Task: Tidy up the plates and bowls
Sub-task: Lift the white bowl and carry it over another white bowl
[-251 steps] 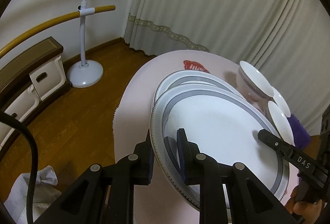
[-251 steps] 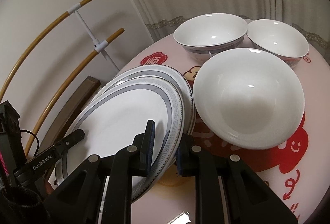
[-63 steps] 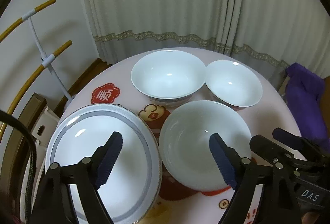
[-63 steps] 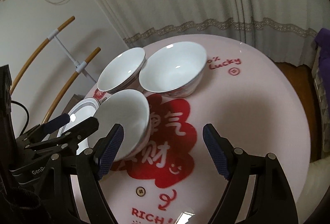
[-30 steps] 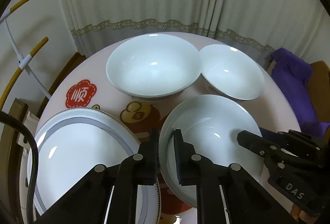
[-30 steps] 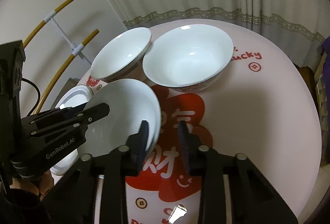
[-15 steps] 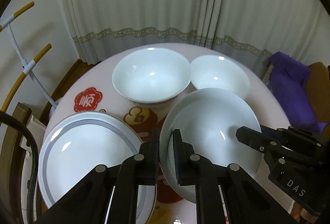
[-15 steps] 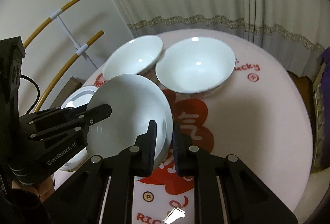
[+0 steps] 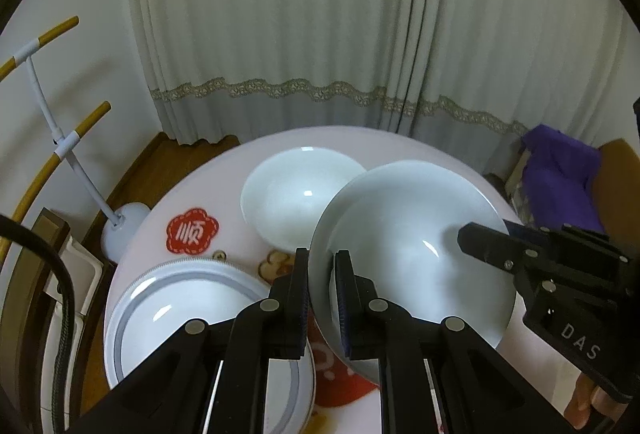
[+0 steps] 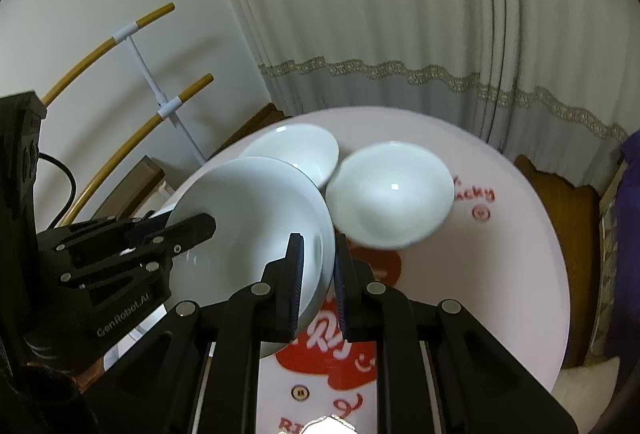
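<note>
A large white bowl [image 9: 412, 234] hangs tilted above the round pink table [image 9: 224, 194], held from two sides. My left gripper [image 9: 322, 262] is shut on its near-left rim. My right gripper [image 10: 318, 250] is shut on the opposite rim and shows in the left wrist view as a black arm [image 9: 480, 236]. In the right wrist view the held bowl [image 10: 248, 218] hides most of the plates. Two more white bowls [image 10: 296, 150] [image 10: 388, 194] stand on the table behind it. A stack of grey-rimmed plates [image 9: 180, 306] lies at the near left.
A white stand with curved wooden bars [image 9: 60, 142] rises left of the table over a wooden floor. Curtains [image 9: 320, 34] hang behind. A purple cloth [image 9: 560, 174] lies on a seat at the right. Red prints [image 10: 332, 346] cover the table's near part.
Both grippers have risen with the large bowl clamped between them. It has left the table and now covers the smaller bowl in the left wrist view.
</note>
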The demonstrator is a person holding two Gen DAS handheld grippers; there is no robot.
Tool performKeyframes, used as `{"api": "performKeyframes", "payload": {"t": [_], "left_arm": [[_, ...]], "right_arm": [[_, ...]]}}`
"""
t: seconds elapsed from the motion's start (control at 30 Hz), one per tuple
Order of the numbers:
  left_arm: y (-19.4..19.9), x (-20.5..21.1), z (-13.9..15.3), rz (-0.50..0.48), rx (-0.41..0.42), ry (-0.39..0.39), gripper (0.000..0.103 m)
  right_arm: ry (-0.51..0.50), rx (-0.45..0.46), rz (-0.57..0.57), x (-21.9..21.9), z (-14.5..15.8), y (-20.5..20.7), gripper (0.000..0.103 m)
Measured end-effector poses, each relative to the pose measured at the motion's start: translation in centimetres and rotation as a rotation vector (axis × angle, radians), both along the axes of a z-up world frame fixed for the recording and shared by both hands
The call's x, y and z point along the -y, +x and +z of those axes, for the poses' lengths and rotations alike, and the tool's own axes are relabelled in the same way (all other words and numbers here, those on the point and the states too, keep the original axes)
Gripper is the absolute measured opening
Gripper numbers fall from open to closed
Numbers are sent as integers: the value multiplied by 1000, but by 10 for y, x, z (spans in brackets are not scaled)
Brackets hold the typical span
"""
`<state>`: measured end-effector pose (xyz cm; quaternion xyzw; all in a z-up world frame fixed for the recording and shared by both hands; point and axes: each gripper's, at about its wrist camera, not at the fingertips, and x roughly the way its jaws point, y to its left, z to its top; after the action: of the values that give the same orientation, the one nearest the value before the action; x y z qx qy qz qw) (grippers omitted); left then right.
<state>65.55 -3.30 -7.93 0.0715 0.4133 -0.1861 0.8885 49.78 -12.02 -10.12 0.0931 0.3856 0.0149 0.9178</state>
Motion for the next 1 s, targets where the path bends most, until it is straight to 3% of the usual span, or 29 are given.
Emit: {"api": "performKeyframes", "payload": {"t": [0.2, 0.47, 1.0], "left_arm": [[31, -3, 6, 34, -8, -27, 8], [83, -7, -1, 69, -19, -44, 8], [143, -7, -50, 102, -78, -8, 8]], "right_arm": [[-31, 7, 14, -4, 13, 31, 14], [-68, -22, 37, -7, 6, 80, 14], [-149, -90, 43, -15, -31, 136, 14]]}}
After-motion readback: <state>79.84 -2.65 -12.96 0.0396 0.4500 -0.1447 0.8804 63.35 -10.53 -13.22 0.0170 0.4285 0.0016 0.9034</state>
